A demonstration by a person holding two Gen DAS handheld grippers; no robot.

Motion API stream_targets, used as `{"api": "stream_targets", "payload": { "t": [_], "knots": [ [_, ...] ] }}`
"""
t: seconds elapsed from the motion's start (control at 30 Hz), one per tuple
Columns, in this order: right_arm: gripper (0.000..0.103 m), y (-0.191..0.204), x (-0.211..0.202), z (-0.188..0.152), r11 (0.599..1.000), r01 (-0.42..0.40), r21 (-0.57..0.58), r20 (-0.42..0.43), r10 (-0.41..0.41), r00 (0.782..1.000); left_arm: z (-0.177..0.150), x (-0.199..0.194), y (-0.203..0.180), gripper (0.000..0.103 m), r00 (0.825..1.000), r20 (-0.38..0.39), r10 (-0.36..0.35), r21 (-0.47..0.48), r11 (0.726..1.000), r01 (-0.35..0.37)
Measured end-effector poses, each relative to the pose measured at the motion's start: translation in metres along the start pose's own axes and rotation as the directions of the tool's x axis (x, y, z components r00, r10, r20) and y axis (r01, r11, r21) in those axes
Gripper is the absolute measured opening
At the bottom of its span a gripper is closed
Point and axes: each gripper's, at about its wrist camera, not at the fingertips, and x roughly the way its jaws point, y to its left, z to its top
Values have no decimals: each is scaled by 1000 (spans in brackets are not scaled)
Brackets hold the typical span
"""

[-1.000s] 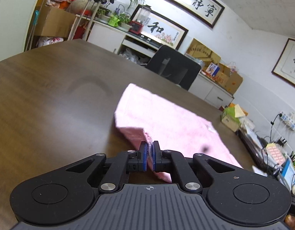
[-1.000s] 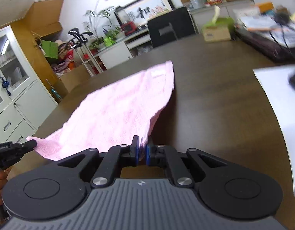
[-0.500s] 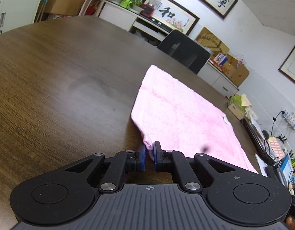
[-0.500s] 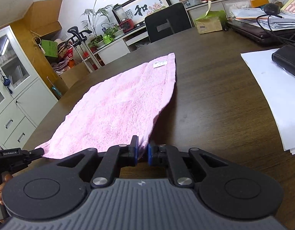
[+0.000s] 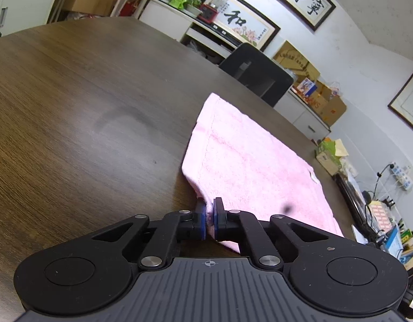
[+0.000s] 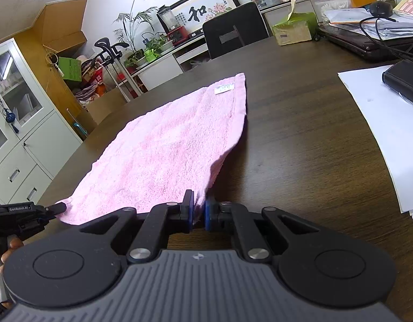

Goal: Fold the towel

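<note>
A pink towel (image 5: 249, 166) lies spread on the dark wooden table (image 5: 85, 123), its far end flat and its near corners raised a little. My left gripper (image 5: 209, 221) is shut on the towel's near left corner. My right gripper (image 6: 198, 212) holds the near right corner of the towel (image 6: 174, 145), its jaws parted slightly with cloth still between them. A white label (image 6: 224, 89) sits at the far right corner. The left gripper also shows in the right wrist view (image 6: 57, 208).
White papers (image 6: 389, 134) and a black case (image 6: 405, 80) lie on the table to the right. A black chair (image 6: 234, 32) stands at the far edge. A cardboard box (image 6: 292, 30) and cables sit far right.
The towel has come down from hanging in the air to lying spread on the table. Both grippers moved lower and back. The right jaws have parted slightly.
</note>
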Motion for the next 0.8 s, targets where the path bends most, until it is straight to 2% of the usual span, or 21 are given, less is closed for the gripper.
{"api": "stream_targets", "payload": {
  "t": [0.13,0.23,0.4,0.5,0.6,0.7,0.8],
  "knots": [
    [6,3,-5,-2,1000,9,-24,-4,-9,1000,0,-9,-4,4,1000,19,-15,12,1000,15],
    [6,6,-21,-7,999,-19,-34,3,19,1000,-3,-21,-7,4,999,24,-30,16,999,30],
    [6,11,-66,-13,996,-76,-42,61,78,995,-7,-68,-25,4,990,89,-114,55,993,109],
    [6,16,-90,-6,992,-118,-32,120,121,985,0,-83,-41,4,980,143,-140,96,987,127],
    [6,22,-97,11,989,-144,-28,174,146,974,10,-83,-55,4,973,178,-147,122,984,127],
    [6,22,-86,32,990,-140,-15,202,140,969,23,-73,-65,4,972,194,-135,128,985,112],
    [6,20,-67,53,992,-126,3,225,122,967,39,-52,-71,4,977,197,-81,106,993,61]
  ]
}}
